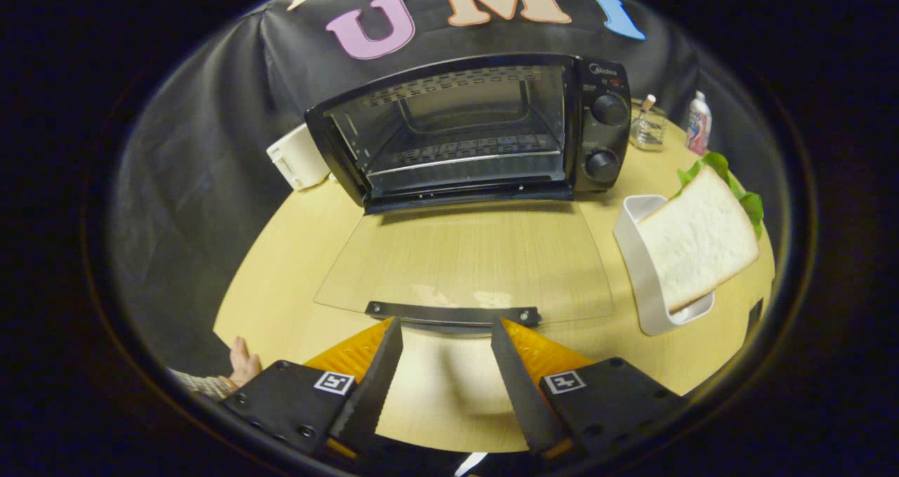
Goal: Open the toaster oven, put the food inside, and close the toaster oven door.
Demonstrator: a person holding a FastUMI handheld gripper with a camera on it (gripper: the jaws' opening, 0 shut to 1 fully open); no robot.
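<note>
The gripper (pixel 446 329) is hovering wide open and empty behind one lowered glass door (pixel 463 263); one toaster oven (pixel 470 129) and one sandwich (pixel 699 242) are sitting ahead.

"Midea" on toaster oven (pixel 477 129)

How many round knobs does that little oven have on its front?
2. Both sit on the toaster oven panel beside the open door: upper knob, lower knob. The tongs hang open, just short of the door's handle.
</note>
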